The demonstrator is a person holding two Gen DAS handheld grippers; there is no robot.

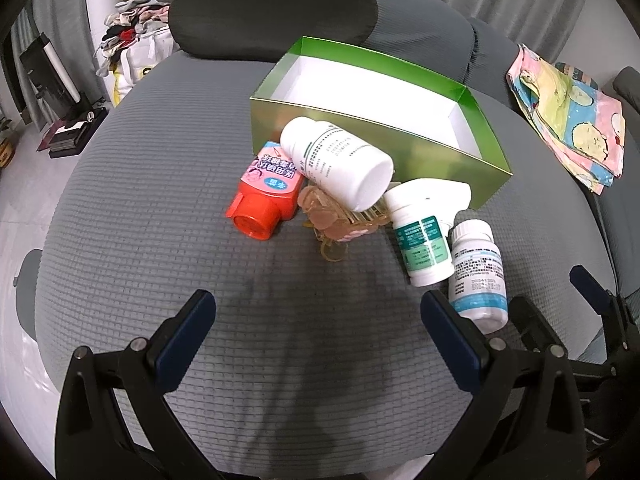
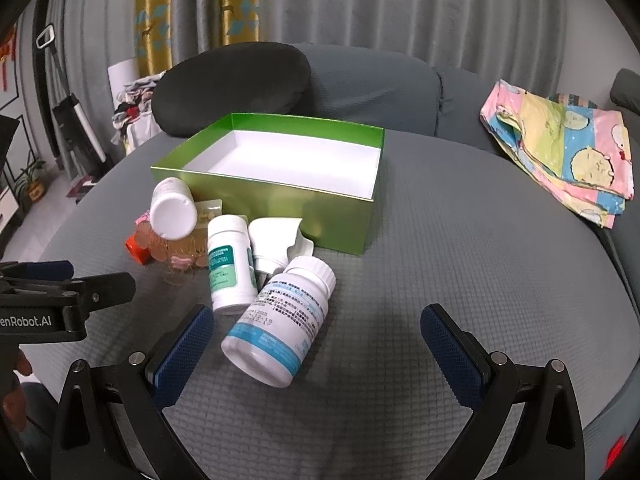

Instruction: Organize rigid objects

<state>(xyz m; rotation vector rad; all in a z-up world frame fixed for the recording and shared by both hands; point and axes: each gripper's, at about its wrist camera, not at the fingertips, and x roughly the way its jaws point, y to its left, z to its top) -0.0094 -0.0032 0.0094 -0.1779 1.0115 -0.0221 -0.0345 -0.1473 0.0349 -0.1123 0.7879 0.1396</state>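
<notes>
Left gripper (image 1: pixel 316 316): jaws spread wide, holding nothing.
Right gripper (image 2: pixel 316 328): jaws wide apart, nothing held.
Bottles: blue-label bottle (image 2: pixel 276 324) lying lower centre, others clustered beside green box (image 2: pixel 280 196), centre frame.

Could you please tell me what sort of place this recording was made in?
Probably a home living room: the work surface is a grey quilted sofa seat with a black cushion, curtains hang behind, and a clothes pile sits nearby.

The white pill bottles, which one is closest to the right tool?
The blue-banded bottle, lying tilted right in front of the open right tool. The teal-labelled bottle and the plain white bottle lie farther back, toward the green box.
</notes>
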